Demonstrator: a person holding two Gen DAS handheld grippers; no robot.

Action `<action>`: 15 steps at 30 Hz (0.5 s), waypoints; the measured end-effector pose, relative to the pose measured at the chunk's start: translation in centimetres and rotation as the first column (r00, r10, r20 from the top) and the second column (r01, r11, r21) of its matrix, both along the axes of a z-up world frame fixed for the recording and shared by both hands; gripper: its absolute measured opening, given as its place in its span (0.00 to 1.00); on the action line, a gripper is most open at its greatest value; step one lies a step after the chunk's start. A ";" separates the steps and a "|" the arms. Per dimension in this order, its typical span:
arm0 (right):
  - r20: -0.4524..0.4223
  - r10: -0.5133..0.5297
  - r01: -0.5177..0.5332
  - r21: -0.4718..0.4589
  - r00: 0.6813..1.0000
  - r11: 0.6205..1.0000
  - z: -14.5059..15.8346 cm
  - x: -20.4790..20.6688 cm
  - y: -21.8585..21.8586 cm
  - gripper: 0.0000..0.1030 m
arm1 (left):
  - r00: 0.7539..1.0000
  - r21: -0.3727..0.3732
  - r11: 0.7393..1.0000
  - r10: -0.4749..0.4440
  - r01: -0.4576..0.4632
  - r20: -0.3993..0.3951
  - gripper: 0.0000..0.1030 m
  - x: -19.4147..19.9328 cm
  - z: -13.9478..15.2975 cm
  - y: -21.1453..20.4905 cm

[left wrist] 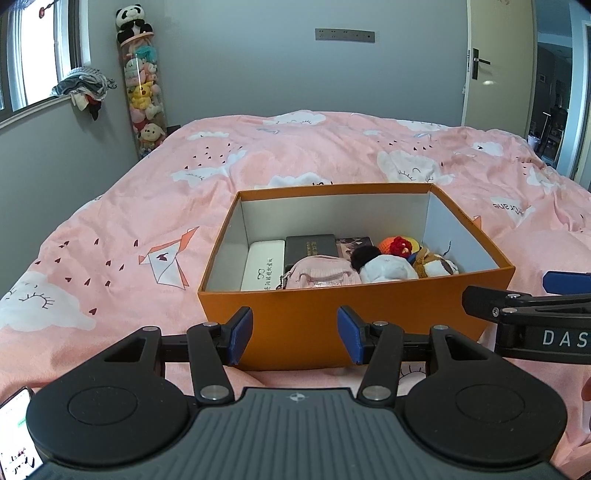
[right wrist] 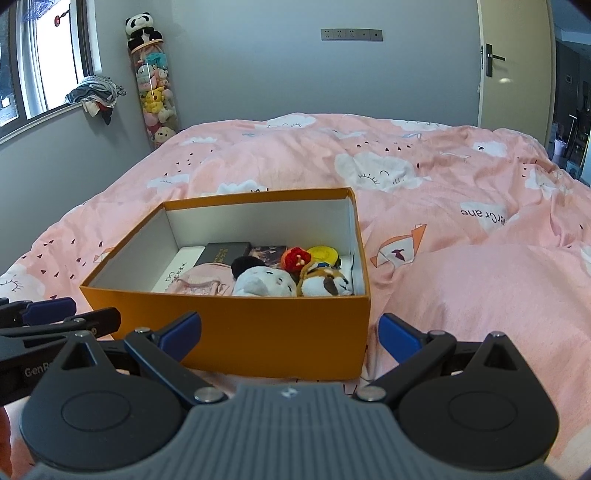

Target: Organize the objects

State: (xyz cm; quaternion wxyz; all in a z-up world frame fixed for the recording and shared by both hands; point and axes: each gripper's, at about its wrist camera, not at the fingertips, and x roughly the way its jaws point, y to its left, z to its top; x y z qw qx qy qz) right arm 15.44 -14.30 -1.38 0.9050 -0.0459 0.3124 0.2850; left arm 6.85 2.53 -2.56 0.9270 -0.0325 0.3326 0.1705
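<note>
Orange cardboard fills the space just ahead of both my grippers: an open box point(left wrist: 354, 314) with white inner walls, sitting on the pink cloud-print duvet point(left wrist: 147, 206). My left gripper point(left wrist: 295, 334) has its blue pads spread wide with nothing between them, its fingertips just short of the box's near wall. My right gripper point(right wrist: 290, 338) is spread wide too and holds nothing; the box's near right corner lies straight ahead between its fingers, not touched as far as I can tell.

Inside the box, beyond my left fingertips, lie a white case point(left wrist: 263, 269) on the left and a dark book-like item point(left wrist: 312, 248) beside it, with a pink pouch point(left wrist: 319, 275) nearer to me. Right of these sit a white plush with a black tuft point(right wrist: 264, 280), a brown-and-white plush point(right wrist: 325, 283), a red-and-orange knitted toy point(right wrist: 295, 258) and a yellow disc point(right wrist: 324, 254) behind it.

Far ahead to my left, a clear tube of soft toys point(left wrist: 144, 96) stands in the room's corner, with a panda plush point(left wrist: 133, 23) on top.
</note>
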 end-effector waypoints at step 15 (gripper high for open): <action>-0.015 0.000 0.000 -0.002 1.000 1.000 -0.1 0.2 0.0 0.99 | 1.000 0.002 1.000 -0.008 0.008 0.002 0.58 0.0 0.1 -0.1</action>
